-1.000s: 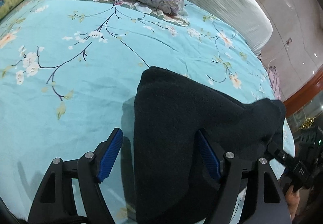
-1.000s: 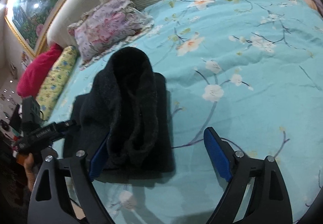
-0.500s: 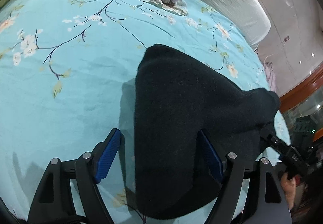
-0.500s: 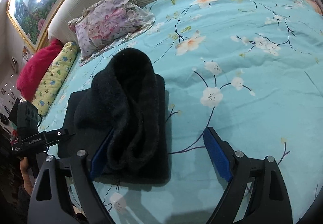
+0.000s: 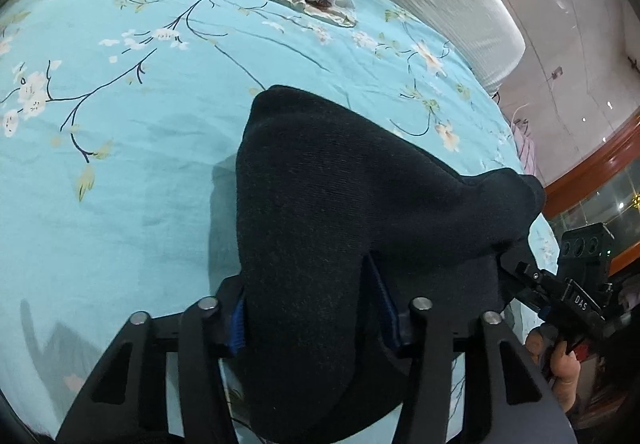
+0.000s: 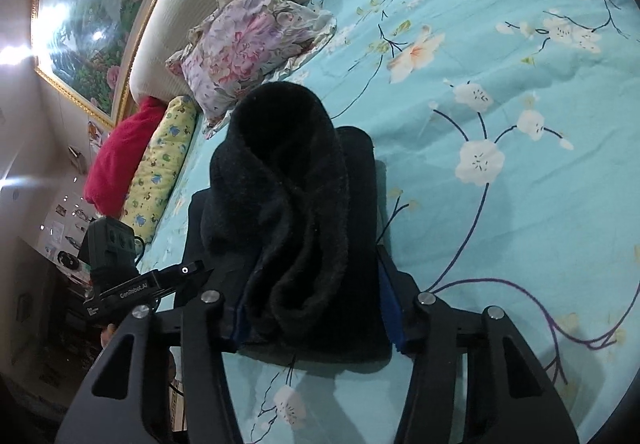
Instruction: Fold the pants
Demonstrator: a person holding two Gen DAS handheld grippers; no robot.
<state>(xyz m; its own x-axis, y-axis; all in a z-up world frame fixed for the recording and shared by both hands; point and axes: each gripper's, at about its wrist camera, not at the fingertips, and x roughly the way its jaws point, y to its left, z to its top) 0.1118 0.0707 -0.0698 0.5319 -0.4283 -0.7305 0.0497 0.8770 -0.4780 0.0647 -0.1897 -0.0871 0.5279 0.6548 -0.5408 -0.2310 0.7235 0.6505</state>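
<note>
Both pairs of blue-padded fingers are closing on the folded black pants point(image 5: 340, 211): left gripper point(image 5: 312, 308) around one thick end, right gripper point(image 6: 316, 308) around the fleecy rolled end. The soft bundle lies on the turquoise floral bed point(image 5: 140, 163).

"GenRobot.AI" on left gripper point(image 6: 208, 276); "DAS" on right gripper point(image 5: 508, 264)

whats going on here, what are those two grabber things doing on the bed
A person is folding black pants on a bed with a turquoise floral sheet, holding a gripper in each hand. The left gripper and the right gripper each have a bunched end of the folded bundle between their blue pads, and both sets of jaws are closing on it. A floral pillow lies near the headboard.
</note>
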